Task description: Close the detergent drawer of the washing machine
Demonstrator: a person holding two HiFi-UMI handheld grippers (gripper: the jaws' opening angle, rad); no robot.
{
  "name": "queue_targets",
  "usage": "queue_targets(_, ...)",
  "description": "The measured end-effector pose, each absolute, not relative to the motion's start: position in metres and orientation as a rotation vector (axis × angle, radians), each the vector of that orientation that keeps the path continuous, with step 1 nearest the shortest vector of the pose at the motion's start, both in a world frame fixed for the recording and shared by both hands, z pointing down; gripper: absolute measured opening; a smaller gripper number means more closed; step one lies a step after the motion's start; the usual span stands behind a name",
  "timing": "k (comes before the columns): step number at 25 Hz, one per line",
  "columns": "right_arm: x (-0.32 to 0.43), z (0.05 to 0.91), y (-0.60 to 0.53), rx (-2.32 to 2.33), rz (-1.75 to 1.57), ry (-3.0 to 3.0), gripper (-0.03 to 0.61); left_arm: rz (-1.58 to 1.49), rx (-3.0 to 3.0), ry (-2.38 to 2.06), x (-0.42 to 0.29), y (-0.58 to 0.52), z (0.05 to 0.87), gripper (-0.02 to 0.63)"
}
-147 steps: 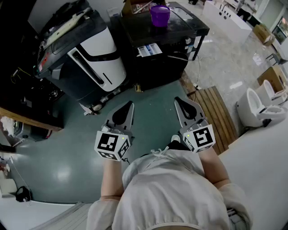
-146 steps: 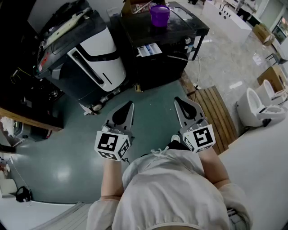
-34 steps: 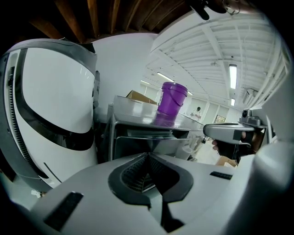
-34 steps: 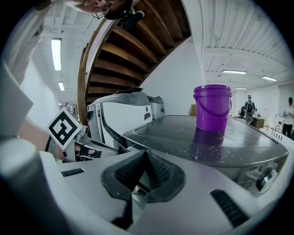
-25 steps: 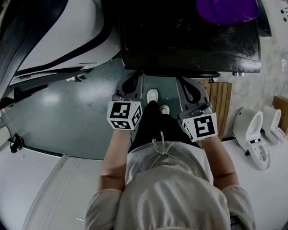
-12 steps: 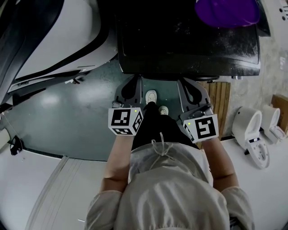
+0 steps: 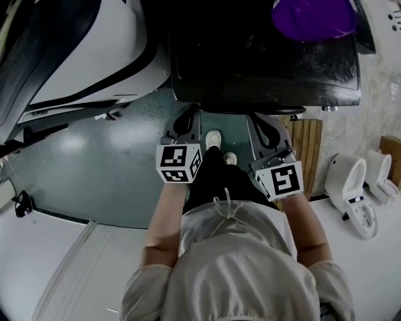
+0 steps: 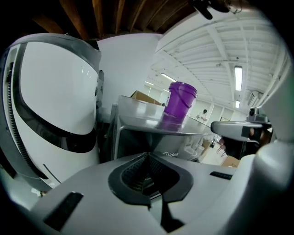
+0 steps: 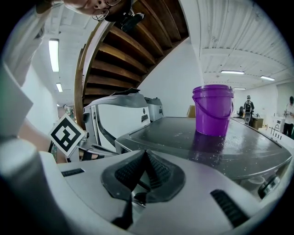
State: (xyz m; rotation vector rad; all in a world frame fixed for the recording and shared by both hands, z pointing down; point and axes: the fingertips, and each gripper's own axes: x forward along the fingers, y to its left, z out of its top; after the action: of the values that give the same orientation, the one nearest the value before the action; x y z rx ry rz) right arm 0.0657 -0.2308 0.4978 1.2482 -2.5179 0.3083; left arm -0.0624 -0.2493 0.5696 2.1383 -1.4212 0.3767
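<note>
The black washing machine [image 7: 263, 63] fills the top of the head view, seen from above, and its front edge hides the detergent drawer. My left gripper [image 7: 190, 113] and right gripper [image 7: 262, 120] are both shut and empty. They point at the machine's front, just below its top edge. In the left gripper view the shut left gripper [image 8: 148, 157] faces the machine's grey front panel [image 8: 133, 142], and no drawer can be made out there. In the right gripper view the shut right gripper [image 9: 144, 153] sits level with the wet machine top [image 9: 197, 137].
A purple bucket [image 7: 313, 15] stands on the machine's top at the back right. A large white and black appliance [image 7: 75, 56] stands close on the left. Wooden slats [image 7: 307, 135] and white toilets [image 7: 351, 188] lie to the right. The person's shoes [image 7: 214, 138] are between the grippers.
Since about six seconds ago the person has walked up to the machine, whose top now hides the drawer. Over the last second both grippers have barely shifted.
</note>
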Motion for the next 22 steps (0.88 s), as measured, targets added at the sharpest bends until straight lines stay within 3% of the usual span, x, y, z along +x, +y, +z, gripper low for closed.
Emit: queue_targets(22, 0.094, 0.350, -0.180, 1.353, 0.116, -2.605, 0.003, 0.343, 2.606, -1.364, -0.034, -0.189, 0.356, 0.020)
